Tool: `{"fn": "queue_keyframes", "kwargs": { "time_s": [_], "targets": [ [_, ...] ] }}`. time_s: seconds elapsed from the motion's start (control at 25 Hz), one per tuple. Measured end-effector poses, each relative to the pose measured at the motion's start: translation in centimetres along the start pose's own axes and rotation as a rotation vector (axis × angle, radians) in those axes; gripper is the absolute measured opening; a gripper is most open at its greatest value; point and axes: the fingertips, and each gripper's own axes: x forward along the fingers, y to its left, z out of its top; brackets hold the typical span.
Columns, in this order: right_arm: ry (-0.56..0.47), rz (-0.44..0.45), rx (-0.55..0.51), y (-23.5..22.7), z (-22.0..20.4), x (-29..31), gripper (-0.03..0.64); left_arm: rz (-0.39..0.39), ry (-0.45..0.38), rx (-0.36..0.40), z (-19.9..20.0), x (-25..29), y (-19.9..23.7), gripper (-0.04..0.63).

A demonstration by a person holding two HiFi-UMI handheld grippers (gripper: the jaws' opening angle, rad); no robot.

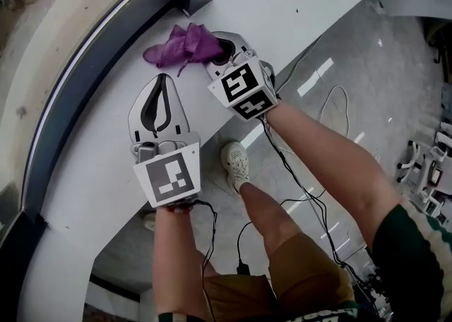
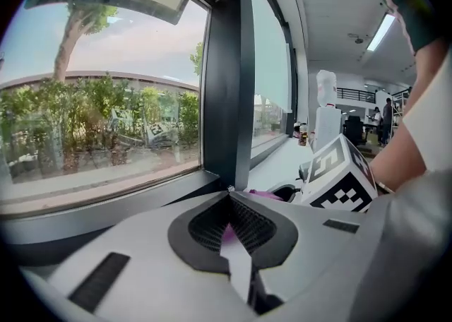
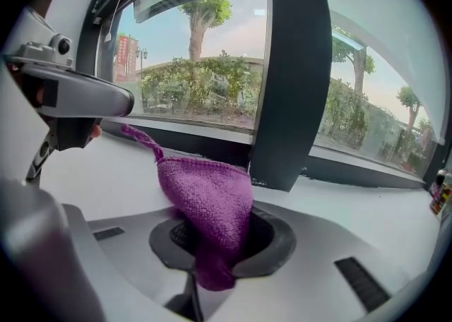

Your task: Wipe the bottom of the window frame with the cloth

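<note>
A purple cloth (image 1: 185, 44) lies bunched on the white sill (image 1: 296, 3), close to the dark bottom window frame (image 1: 85, 94). My right gripper (image 1: 213, 48) is shut on the cloth's near end. In the right gripper view the cloth (image 3: 206, 197) stands up out of the jaws of the right gripper (image 3: 215, 236), with the bottom frame (image 3: 176, 140) and a dark mullion (image 3: 289, 73) behind it. My left gripper (image 1: 164, 78) rests on the sill just left of the cloth. It is shut with nothing in it, and its tips (image 2: 229, 191) meet in front of the mullion (image 2: 226, 87).
The sill curves along the glass and drops off on the right to a grey floor. A person's leg and white shoe (image 1: 235, 165) and black cables (image 1: 311, 200) are down there. The right gripper's marker cube (image 2: 339, 179) sits close beside the left gripper.
</note>
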Motion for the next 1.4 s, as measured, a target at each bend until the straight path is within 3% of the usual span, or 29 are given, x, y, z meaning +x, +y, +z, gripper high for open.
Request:
{"fn": "queue_keyframes", "kwargs": {
  "time_s": [0.8,1.4],
  "targets": [
    [0.052,-0.02,0.004,1.8,-4.1,-4.7,0.084,-0.012,-0.031,0.114,0.2,-1.7,-1.8,0.006],
    [0.088,-0.022,0.06,3.7,-7.6,-8.7,0.084,-0.044,-0.01,0.107,-1.1,-4.4,-5.3,0.006]
  ]
}}
